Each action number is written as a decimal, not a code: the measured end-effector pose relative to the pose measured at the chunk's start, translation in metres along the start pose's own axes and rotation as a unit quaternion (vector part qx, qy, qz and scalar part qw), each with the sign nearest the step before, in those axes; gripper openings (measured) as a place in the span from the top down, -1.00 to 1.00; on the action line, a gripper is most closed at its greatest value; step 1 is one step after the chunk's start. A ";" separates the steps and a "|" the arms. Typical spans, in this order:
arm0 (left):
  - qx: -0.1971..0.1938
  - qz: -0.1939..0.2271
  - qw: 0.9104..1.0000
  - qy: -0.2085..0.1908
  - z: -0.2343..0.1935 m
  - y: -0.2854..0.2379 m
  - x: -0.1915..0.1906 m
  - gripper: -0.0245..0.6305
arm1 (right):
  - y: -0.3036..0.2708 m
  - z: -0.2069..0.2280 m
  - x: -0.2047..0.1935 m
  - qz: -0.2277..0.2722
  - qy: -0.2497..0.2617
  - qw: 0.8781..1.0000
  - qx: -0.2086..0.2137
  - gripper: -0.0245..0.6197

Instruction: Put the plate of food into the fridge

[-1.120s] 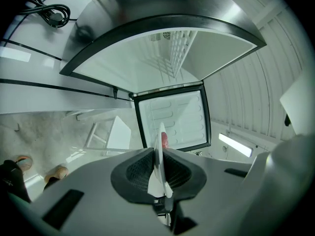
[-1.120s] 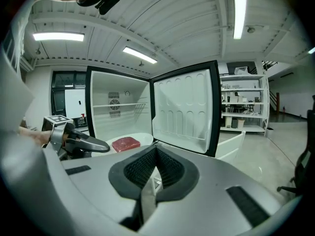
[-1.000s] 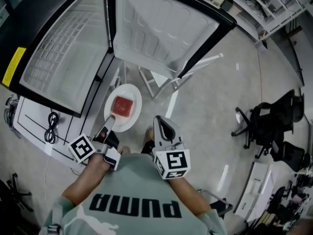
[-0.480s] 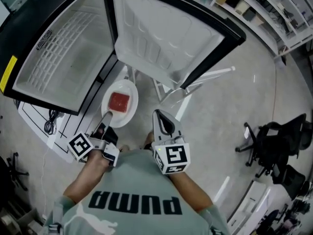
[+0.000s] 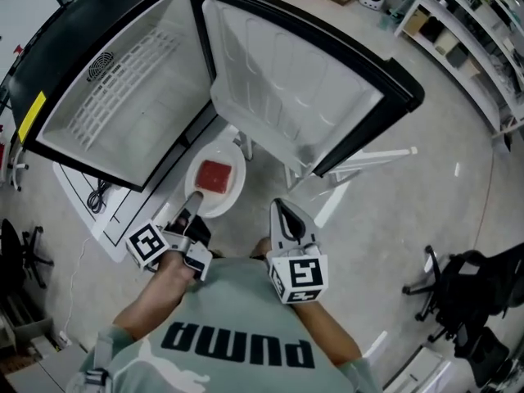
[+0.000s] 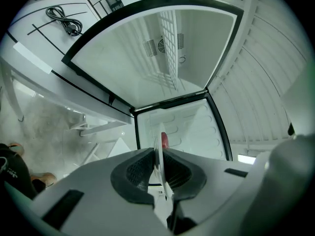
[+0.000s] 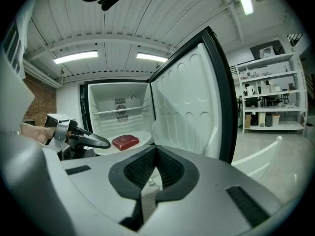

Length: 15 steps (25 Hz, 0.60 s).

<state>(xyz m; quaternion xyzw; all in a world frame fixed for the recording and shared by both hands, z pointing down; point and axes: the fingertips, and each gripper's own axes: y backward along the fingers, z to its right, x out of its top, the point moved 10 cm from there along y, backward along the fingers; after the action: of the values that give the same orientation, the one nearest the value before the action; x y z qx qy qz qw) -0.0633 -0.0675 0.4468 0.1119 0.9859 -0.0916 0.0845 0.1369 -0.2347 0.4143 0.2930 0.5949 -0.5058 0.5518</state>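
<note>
A white plate (image 5: 230,193) with a red block of food (image 5: 214,175) hangs level in front of the open fridge (image 5: 123,105), below the inner side of its door (image 5: 303,97). My left gripper (image 5: 194,201) is shut on the plate's near rim. In the left gripper view the plate (image 6: 159,154) shows edge-on between the jaws, and the food (image 6: 164,140) peeks over it. My right gripper (image 5: 286,218) is shut and holds nothing, to the right of the plate. The right gripper view has the plate (image 7: 140,140), the food (image 7: 125,141) and the left gripper (image 7: 101,143) before the fridge cavity (image 7: 118,109).
The open door (image 7: 192,102) stands to the right of the plate. A white frame (image 5: 364,160) sits on the floor under the door. A coiled cable (image 5: 100,193) lies on a white board at left. A black office chair (image 5: 467,293) and shelves (image 5: 483,23) are to the right.
The head view has swung, so the fridge and door sit further right in the picture. The plate stays in the left gripper in front of the opening. The right gripper keeps its place beside it.
</note>
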 end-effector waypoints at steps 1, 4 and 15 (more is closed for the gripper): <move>0.000 0.006 1.000 0.001 0.002 -0.002 -0.003 0.81 | 0.001 0.004 0.001 0.000 0.003 1.000 0.005 0.91; 0.003 0.024 1.000 0.005 0.003 -0.004 -0.012 0.81 | 0.001 0.015 0.003 0.001 0.014 1.000 0.020 0.91; 0.013 0.092 0.996 0.016 -0.003 -0.005 0.006 0.81 | -0.038 0.020 0.010 -0.017 0.040 0.996 0.074 0.91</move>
<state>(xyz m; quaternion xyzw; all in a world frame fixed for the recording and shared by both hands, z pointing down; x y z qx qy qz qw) -0.0710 -0.0701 0.4490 0.2044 0.9715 -0.0940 0.0752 0.1074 -0.2671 0.4180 0.3433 0.5821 -0.5455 0.4958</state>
